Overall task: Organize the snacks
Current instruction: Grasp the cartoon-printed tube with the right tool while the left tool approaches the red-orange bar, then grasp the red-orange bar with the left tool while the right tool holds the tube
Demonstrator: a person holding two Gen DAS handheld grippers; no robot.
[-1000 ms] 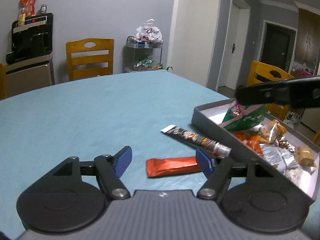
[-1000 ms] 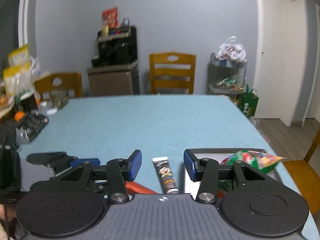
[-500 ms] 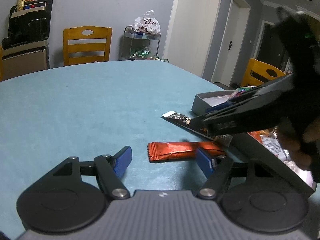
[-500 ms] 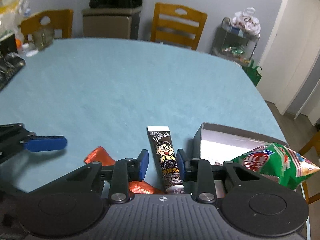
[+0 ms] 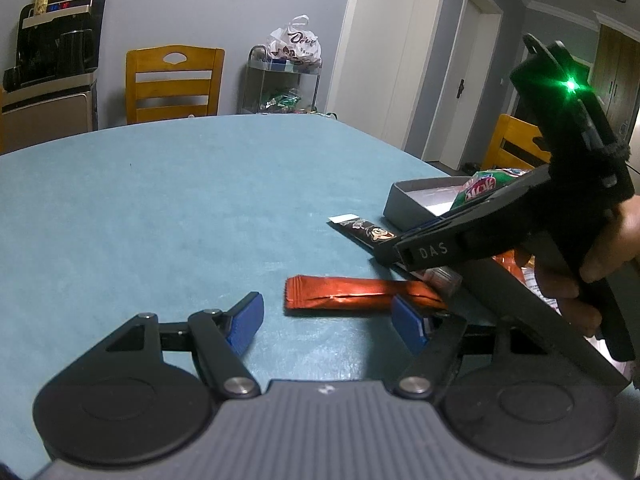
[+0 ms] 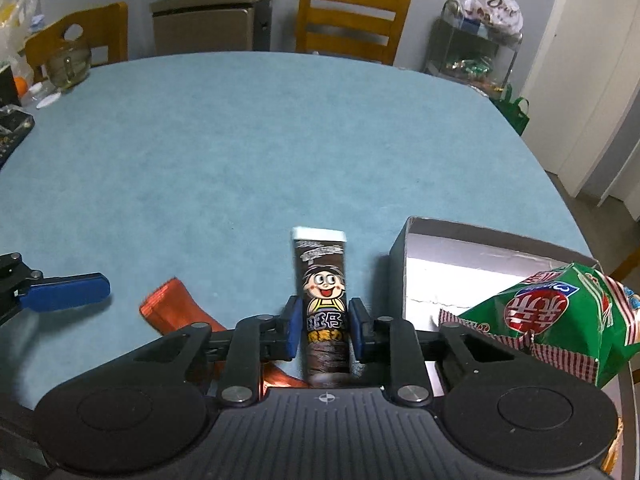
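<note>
Brown snack tube [image 6: 325, 312], printed with a cartoon face, flat on the blue tablecloth [image 6: 248, 152] at lower centre of the right wrist view, just left of the grey box [image 6: 396, 268]. Right gripper [image 6: 325, 326] astride the tube, blue pads right at its sides, jaws closing, firm contact not certain. Green snack bag [image 6: 560, 312] sticking out of the box at lower right. Orange wrapper [image 5: 356, 294] flat on the cloth at centre of the left wrist view, its right end behind one blue pad. Left gripper [image 5: 326, 320] low in that frame, jaws spread wide, empty. Hand [image 5: 600, 256] at right edge, wrapped round the right gripper's handle.
</note>
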